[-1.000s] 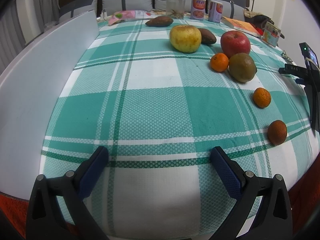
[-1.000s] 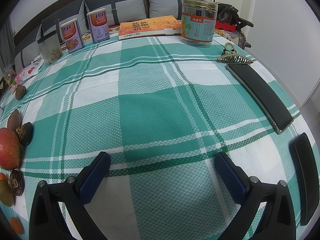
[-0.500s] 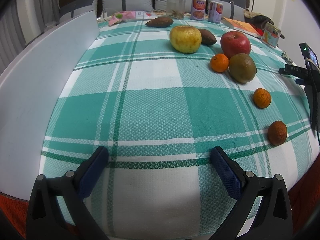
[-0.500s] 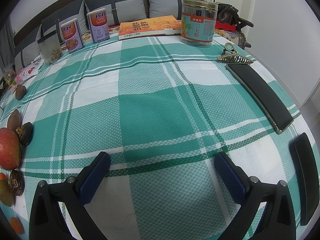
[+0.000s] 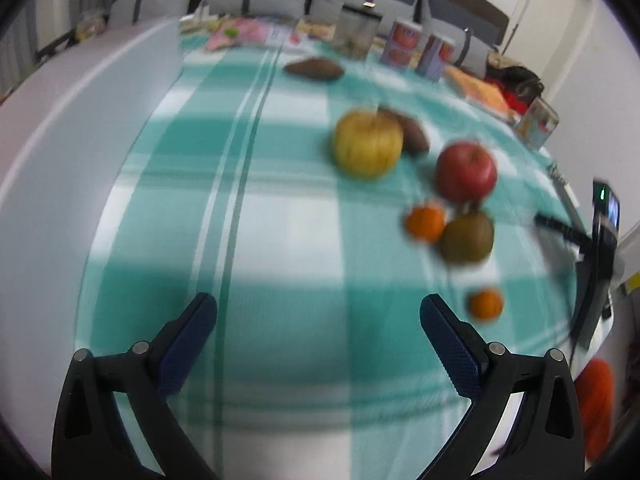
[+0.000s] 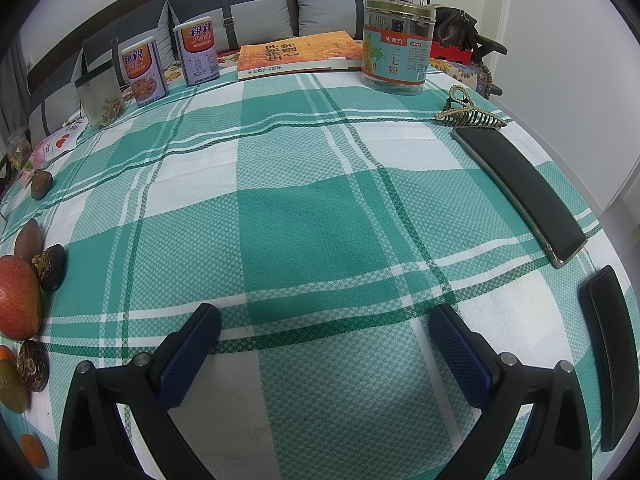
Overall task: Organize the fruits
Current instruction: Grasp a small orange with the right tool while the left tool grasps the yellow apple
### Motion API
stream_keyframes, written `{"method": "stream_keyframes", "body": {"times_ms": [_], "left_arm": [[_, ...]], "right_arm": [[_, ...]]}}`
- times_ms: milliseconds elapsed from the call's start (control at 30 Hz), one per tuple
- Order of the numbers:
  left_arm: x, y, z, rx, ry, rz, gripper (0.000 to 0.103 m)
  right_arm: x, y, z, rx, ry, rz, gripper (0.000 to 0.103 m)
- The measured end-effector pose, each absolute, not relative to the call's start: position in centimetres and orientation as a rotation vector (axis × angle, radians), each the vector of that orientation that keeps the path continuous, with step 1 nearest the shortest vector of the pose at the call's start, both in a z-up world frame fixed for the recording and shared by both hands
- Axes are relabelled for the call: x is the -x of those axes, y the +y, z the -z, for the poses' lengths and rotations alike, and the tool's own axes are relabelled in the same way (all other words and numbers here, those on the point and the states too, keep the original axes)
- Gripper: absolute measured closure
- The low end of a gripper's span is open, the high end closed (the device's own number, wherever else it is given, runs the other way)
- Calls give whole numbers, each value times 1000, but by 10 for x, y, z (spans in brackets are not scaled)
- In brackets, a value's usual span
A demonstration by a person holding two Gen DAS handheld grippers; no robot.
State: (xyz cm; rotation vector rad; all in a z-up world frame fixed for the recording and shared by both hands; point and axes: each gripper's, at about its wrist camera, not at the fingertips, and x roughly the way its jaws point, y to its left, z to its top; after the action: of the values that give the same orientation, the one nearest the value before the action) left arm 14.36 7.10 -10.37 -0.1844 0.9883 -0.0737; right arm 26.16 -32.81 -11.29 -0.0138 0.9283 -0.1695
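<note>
A green-and-white checked cloth (image 6: 320, 208) covers the bench, carrying a yellow apple (image 5: 368, 144), red apple (image 5: 466, 170), orange book (image 6: 300, 54) and black phone (image 6: 520, 188).

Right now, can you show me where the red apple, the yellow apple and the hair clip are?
red apple (image 5: 466, 171): left wrist view, middle of its red skin.
yellow apple (image 5: 368, 145): left wrist view, centre of its front.
hair clip (image 6: 469, 114): right wrist view, on its teeth.

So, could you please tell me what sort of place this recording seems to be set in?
Probably a home living or dining room: a table under a green checked tablecloth, a cushioned sofa behind it, and household things like a book and food cans.
</note>
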Motion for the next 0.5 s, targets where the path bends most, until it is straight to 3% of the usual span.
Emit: {"method": "stream_keyframes", "body": {"times_ms": [233, 500], "left_arm": [[-237, 45, 108, 97, 1060, 106, 2], [-164, 28, 118, 75, 1043, 209, 2]], "right_arm": [[-262, -328, 113, 14, 928, 170, 0], [-262, -328, 113, 15, 928, 171, 0]]}}
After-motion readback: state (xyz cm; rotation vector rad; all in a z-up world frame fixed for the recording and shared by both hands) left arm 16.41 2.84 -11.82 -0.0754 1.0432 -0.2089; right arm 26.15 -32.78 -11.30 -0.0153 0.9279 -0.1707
